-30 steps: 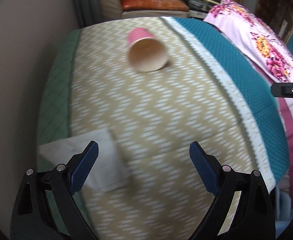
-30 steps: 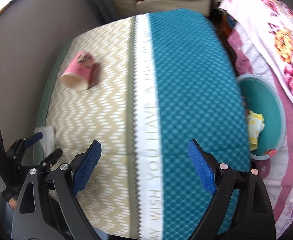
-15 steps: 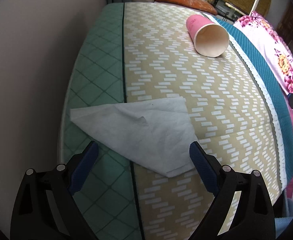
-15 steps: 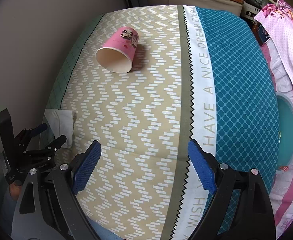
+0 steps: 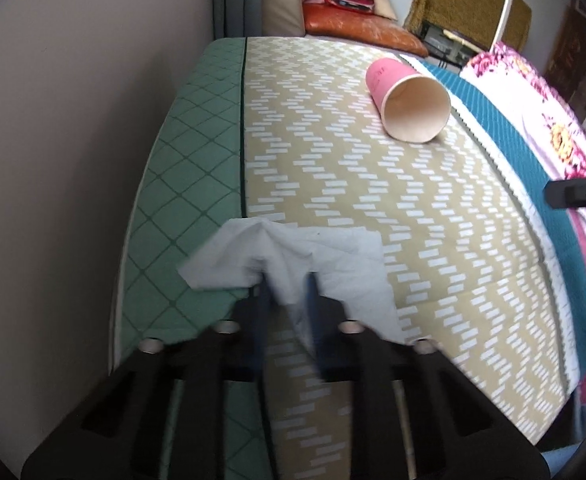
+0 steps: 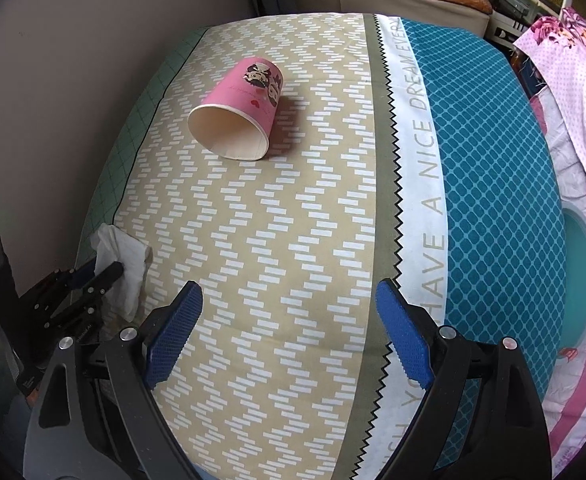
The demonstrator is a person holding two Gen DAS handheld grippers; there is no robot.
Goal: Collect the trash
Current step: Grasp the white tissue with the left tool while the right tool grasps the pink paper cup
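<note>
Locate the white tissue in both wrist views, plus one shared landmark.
Left wrist: tissue sits lower centre, bunched and pinched in the left claw, across the green and tan seam of the bedspread.
Right wrist: tissue at the left edge, low, in the left claw.
Shared landmark: the pink paper cup lying on its side.

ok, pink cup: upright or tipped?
Tipped. The pink cup lies on its side on the patterned cloth, open mouth toward the camera, and looks empty inside.

A patterned bedspread [image 6: 277,240] meets a plain wall [image 5: 73,120] — beyond it, an orange-cushioned seat [image 5: 357,30].
</note>
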